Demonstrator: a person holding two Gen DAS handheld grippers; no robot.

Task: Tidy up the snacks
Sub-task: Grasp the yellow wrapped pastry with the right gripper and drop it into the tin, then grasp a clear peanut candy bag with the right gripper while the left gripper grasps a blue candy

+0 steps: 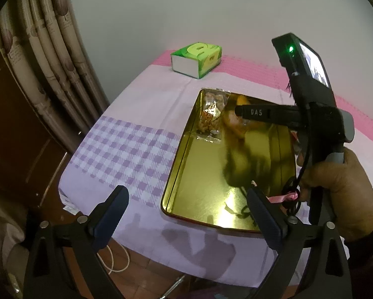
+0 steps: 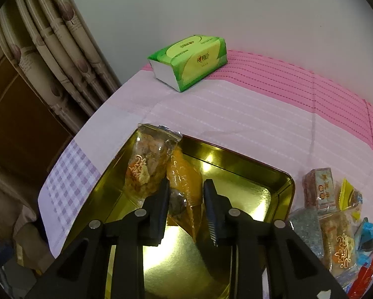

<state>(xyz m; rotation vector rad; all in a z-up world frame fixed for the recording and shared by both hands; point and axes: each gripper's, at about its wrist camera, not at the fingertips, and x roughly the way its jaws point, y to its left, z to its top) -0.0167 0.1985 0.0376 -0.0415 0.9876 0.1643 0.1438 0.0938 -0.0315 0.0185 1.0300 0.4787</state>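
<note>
One orange packet (image 2: 186, 182) between right jaws

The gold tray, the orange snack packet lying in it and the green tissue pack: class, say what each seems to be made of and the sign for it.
Gold tray: probably thin metal, polished; it mirrors lamp glare and nearby shapes.
Orange snack packet: likely plastic film, glossy and see-through, creased.
Green tissue pack: soft printed plastic wrap, slightly shiny; white paper edges show at its end.
</note>
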